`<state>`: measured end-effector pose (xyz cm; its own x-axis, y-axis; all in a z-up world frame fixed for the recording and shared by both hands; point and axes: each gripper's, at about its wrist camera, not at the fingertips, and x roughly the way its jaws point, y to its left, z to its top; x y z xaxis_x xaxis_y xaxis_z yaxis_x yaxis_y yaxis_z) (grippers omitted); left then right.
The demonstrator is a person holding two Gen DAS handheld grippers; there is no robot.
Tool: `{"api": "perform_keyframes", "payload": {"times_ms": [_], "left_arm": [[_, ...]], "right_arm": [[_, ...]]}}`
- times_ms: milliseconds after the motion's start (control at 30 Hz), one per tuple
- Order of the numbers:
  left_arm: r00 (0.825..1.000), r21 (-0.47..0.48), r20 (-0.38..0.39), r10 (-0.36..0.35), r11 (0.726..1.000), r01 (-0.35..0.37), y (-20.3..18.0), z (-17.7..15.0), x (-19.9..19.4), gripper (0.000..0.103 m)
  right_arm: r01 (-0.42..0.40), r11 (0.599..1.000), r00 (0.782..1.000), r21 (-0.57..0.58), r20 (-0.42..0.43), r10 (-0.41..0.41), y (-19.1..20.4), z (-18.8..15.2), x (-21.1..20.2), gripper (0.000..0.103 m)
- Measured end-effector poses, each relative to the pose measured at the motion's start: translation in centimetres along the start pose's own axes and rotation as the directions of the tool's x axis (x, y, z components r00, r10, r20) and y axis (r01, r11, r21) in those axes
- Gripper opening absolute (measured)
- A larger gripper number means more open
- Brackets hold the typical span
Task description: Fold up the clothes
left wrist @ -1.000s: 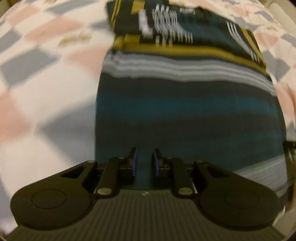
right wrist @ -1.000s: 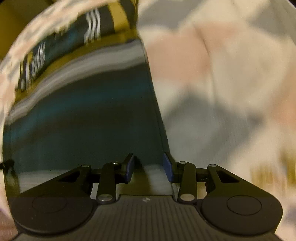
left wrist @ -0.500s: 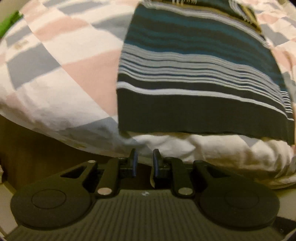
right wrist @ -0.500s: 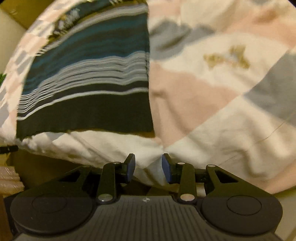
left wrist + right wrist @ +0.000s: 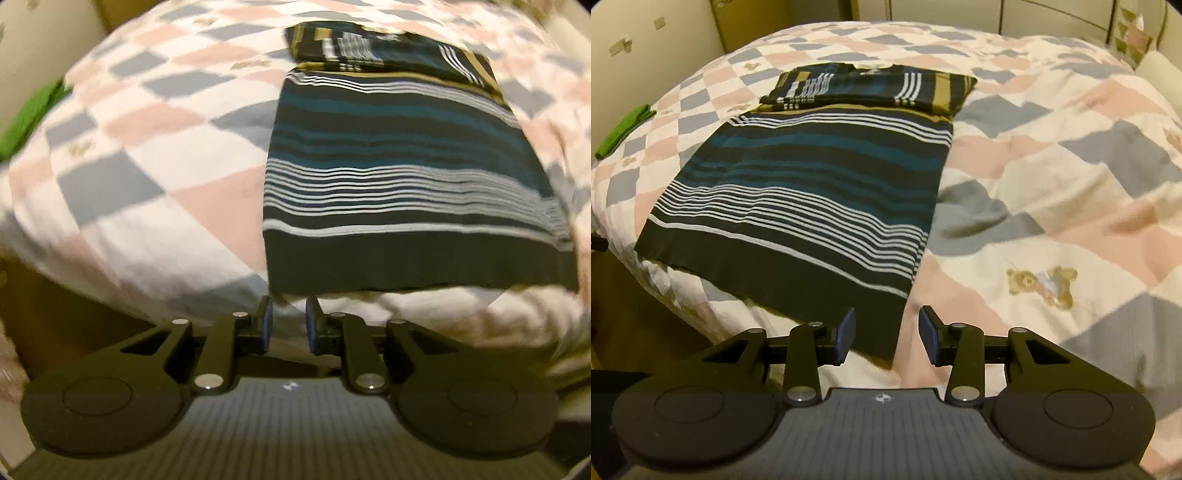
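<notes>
So the striped shirt (image 5: 798, 192) is lying flat on the bed, on top of a checked quilt (image 5: 1052, 192) in pink, grey and white with little teddy bears printed on it. The shirt is dark with teal bands and thin white stripes, and its far end, with the mustard bands, is folded over onto itself (image 5: 871, 88) so there's a thicker layer up there. The plain dark hem sits right at the near edge of the mattress.

The right gripper (image 5: 886, 334) hangs just over the near right corner of the hem, jaws spread fairly wide, nothing between them; that corner shows in the gap but the pads aren't touching it as far as I can see.

The left gripper (image 5: 287, 323) is just below the hem near its left corner, off the bed edge, jaws at a narrow gap and also empty. That view is pretty blurry.

There's a green cloth (image 5: 622, 129) way off at the left edge of the bed, well apart from the shirt.
</notes>
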<state>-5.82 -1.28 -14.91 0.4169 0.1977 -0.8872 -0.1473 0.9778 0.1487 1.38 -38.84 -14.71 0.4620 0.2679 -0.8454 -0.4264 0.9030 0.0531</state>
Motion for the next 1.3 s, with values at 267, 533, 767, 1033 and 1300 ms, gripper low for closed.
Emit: {"api": "perform_keyframes", "payload": {"times_ms": [267,533,767,1033,1300], "left_arm": [[0.984,0.586,0.146,0.105,0.792,-0.172,-4.0,-3.4,3.6,0.028],[0.928,0.861,0.363,0.085,0.351,-0.369,-5.8,-9.5,7.9,0.038],[0.871,0.858,0.485,0.076,0.152,-0.491,-5.7,-11.2,11.1,0.038],[0.842,0.840,0.536,0.067,0.059,-0.539,-5.3,-11.5,12.8,0.037],[0.909,0.895,0.416,0.023,0.165,-0.414,-4.4,-7.9,9.8,0.007]], "right_arm": [[0.093,0.960,0.995,-0.266,-0.015,-0.100,2.9,-2.5,1.9,0.052],[0.224,0.709,0.973,-0.668,0.107,-0.206,6.9,-6.9,4.4,0.059],[0.280,0.520,0.952,-0.807,0.167,-0.255,8.3,-9.2,7.4,0.059],[0.339,0.324,0.925,-0.883,0.251,-0.285,8.1,-10.7,9.4,0.043],[0.189,0.392,0.971,-0.900,0.113,-0.209,6.7,-7.6,7.5,0.000]]}}
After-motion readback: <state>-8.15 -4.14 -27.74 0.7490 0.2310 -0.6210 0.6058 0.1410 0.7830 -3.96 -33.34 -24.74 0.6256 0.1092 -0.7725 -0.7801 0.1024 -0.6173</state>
